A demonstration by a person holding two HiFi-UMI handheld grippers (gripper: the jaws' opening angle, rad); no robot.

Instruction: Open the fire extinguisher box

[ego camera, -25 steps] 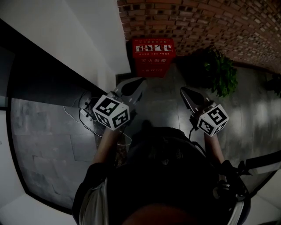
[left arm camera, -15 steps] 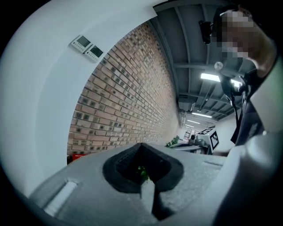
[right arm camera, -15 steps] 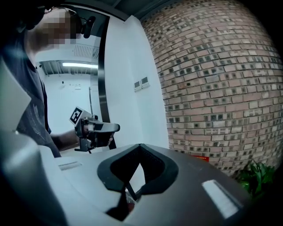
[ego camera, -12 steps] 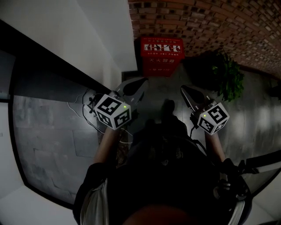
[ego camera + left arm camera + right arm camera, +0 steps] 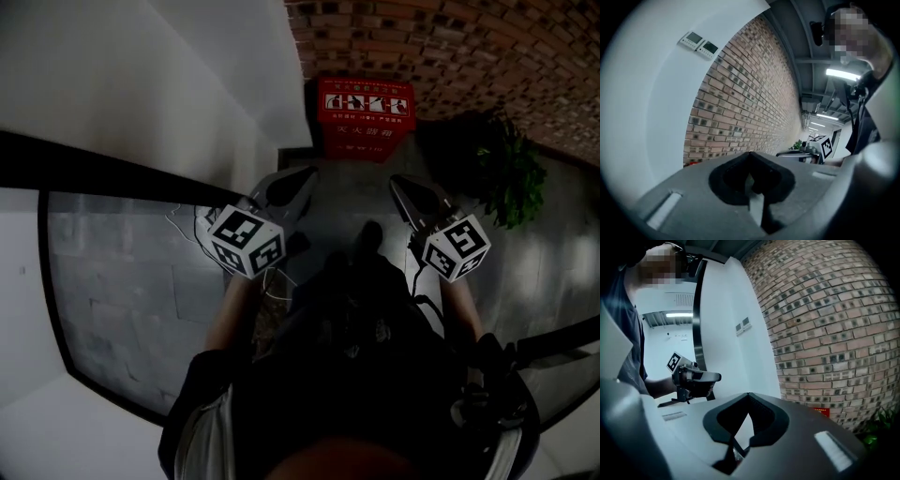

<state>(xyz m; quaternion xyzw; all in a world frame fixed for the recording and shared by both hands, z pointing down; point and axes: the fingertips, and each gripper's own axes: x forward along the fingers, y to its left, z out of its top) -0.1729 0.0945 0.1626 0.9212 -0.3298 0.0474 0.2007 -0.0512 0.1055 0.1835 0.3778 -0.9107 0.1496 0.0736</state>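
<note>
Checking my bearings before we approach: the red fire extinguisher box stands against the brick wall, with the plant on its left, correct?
Not quite. The plant is on the right of the fire extinguisher box, not on its left, as the head view shows. The box does stand against the brick wall.

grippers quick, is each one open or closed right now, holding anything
Left gripper: closed, jaws together, holding nothing.
Right gripper: closed, jaws together, holding nothing.
</note>
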